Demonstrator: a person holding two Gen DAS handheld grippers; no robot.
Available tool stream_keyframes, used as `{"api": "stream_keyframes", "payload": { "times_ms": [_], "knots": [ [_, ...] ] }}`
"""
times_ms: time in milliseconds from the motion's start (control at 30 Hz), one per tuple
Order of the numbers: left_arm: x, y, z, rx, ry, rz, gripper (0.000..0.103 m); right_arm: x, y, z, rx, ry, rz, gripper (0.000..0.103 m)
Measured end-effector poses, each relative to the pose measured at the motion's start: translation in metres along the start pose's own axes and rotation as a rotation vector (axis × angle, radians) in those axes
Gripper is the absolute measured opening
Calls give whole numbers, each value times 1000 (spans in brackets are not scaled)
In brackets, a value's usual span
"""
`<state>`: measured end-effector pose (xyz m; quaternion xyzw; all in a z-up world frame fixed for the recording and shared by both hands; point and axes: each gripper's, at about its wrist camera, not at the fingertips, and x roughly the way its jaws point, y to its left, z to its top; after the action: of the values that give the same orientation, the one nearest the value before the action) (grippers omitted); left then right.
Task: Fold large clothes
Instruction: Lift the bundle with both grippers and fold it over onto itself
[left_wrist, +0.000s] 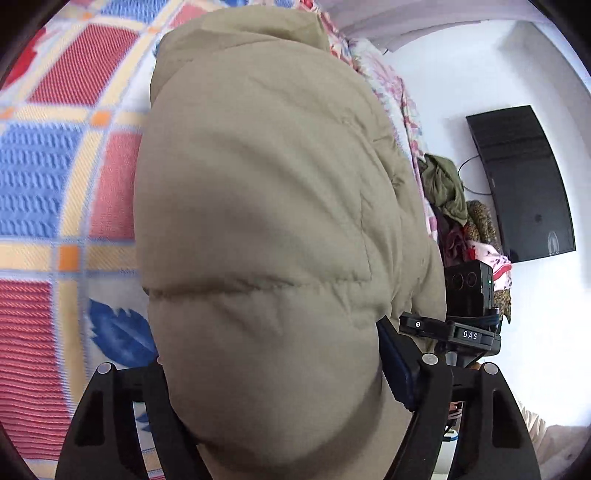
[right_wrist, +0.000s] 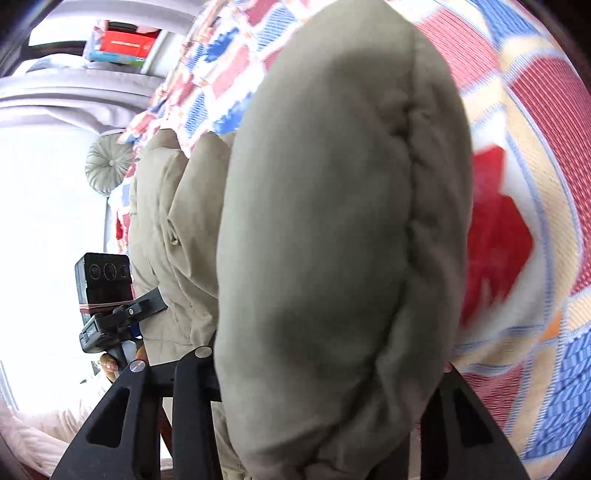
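step: lifting puffy beige jacket (left_wrist: 258, 221) off quilt (left_wrist: 44, 184) | left gripper (left_wrist: 273, 398) clamps padding | right gripper (right_wrist: 325, 387), at three o'clock, clamps padding | advice: I raise both level, fold toward twelve

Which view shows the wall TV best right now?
The left wrist view: the TV hangs in full on the white wall, right of the jacket. The right wrist view shows none of it, only the jacket, the quilt and the other gripper.

Only legible text: "DAS", white letters on the black bracket (left_wrist: 470, 335) of the right gripper (left_wrist: 461, 325), seen from left wrist. Red box print unreadable.
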<state>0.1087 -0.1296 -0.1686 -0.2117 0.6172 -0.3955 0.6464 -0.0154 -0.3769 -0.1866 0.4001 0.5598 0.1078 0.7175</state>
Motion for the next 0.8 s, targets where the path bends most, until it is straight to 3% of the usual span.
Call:
{"api": "stream_keyframes", "payload": {
  "times_ms": [200,400,600,800],
  "knots": [
    [-69,17,35,24,-106,43,79,21,53,23,-75,-24,46,46],
    [-117,70,73,-14,-189,121,79,79,105,58,-113,-44,79,46],
    [-114,127,91,-78,-188,212,79,148,123,75,-123,-19,39,46],
    [-97,149,86,-99,-208,243,88,167,107,75,-104,-19,-5,51]
  ]
}}
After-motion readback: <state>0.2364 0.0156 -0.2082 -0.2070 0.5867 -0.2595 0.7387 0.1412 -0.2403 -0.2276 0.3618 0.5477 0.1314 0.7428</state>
